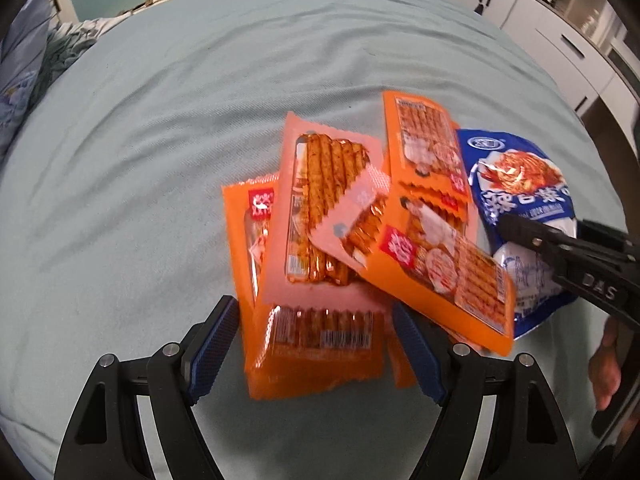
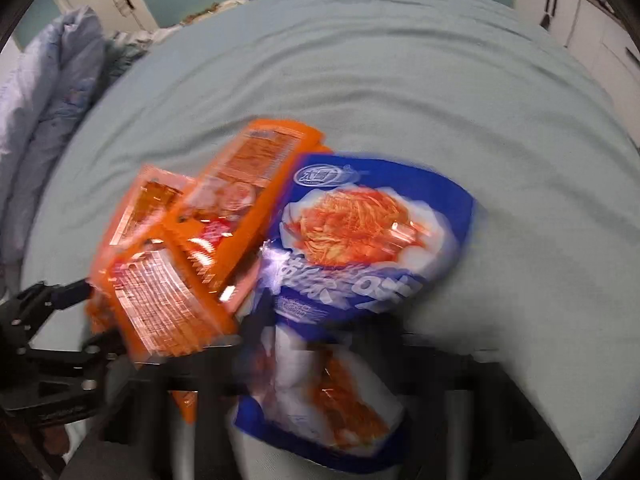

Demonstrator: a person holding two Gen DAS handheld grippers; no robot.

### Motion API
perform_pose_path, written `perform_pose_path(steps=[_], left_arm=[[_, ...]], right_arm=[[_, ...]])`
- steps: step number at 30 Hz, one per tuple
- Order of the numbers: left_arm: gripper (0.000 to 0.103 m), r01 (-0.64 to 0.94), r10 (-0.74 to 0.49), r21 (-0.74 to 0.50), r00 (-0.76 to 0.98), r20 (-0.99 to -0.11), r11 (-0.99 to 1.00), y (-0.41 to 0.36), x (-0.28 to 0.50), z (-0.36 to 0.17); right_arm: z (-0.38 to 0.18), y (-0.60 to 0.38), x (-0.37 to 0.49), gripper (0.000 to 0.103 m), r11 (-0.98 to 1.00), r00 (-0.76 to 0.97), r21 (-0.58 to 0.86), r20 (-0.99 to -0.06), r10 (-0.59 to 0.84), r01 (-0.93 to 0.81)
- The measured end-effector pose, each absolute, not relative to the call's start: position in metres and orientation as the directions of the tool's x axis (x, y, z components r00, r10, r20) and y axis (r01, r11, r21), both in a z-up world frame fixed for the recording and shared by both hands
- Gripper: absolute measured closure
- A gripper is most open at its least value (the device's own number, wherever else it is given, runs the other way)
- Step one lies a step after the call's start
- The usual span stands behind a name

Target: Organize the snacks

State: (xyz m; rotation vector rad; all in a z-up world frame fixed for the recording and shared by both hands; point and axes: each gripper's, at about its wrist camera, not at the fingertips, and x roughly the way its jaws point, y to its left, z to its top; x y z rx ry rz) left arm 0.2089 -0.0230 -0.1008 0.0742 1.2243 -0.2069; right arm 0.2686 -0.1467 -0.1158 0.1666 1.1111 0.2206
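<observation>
Orange foil snack packets (image 1: 320, 216) lie in a loose, overlapping heap on the pale green bedsheet (image 1: 160, 120), with a blue-and-white glossy pouch (image 1: 520, 184) touching their right edge. The left gripper (image 1: 316, 344) stands open, its blue-padded jaws straddling the nearest orange packet without pressing it. The right gripper (image 2: 320, 360) is over the blue pouch's lower end; blur hides whether its jaws have caught it. Judgement: sorting is barely begun; packets remain mixed and unaligned, and separating orange from blue is still outstanding.
</observation>
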Motion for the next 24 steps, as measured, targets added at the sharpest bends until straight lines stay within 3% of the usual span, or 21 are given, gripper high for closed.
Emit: perform_pose_path(steps=[2, 8, 11, 12, 22, 24], left_arm=[[0.023, 0.181, -0.127, -0.070, 0.323, -0.938, 0.981, -0.023, 0.214, -0.101], [0.025, 0.150, -0.165, -0.120, 0.342, -0.925, 0.981, -0.018, 0.224, -0.103], [0.049, 0.154, -0.159, -0.110, 0.351, -0.923, 0.982, -0.021, 0.228, -0.099], [0.061, 0.155, -0.169, -0.121, 0.350, -0.921, 0.981, -0.022, 0.227, -0.097], [0.085, 0.106, -0.273, -0.252, 0.325, -0.906, 0.962, 0.001, 0.207, -0.078], [0.086, 0.094, -0.275, -0.258, 0.329, -0.903, 0.962, 0.002, 0.198, -0.067]], right_arm=[[-0.112, -0.155, 0.268, 0.076, 0.960, 0.457, 0.268, -0.845, 0.276, -0.084], [-0.092, -0.187, 0.262, 0.078, 0.942, 0.552, 0.335, -0.785, 0.281, -0.003], [-0.087, -0.192, 0.259, 0.078, 0.934, 0.575, 0.358, -0.765, 0.291, 0.004], [-0.086, -0.193, 0.258, 0.078, 0.935, 0.579, 0.353, -0.764, 0.285, 0.005], [-0.077, -0.204, 0.218, 0.078, 0.922, 0.594, 0.386, -0.747, 0.298, 0.023], [-0.071, -0.212, 0.202, 0.078, 0.920, 0.593, 0.390, -0.748, 0.299, 0.029]])
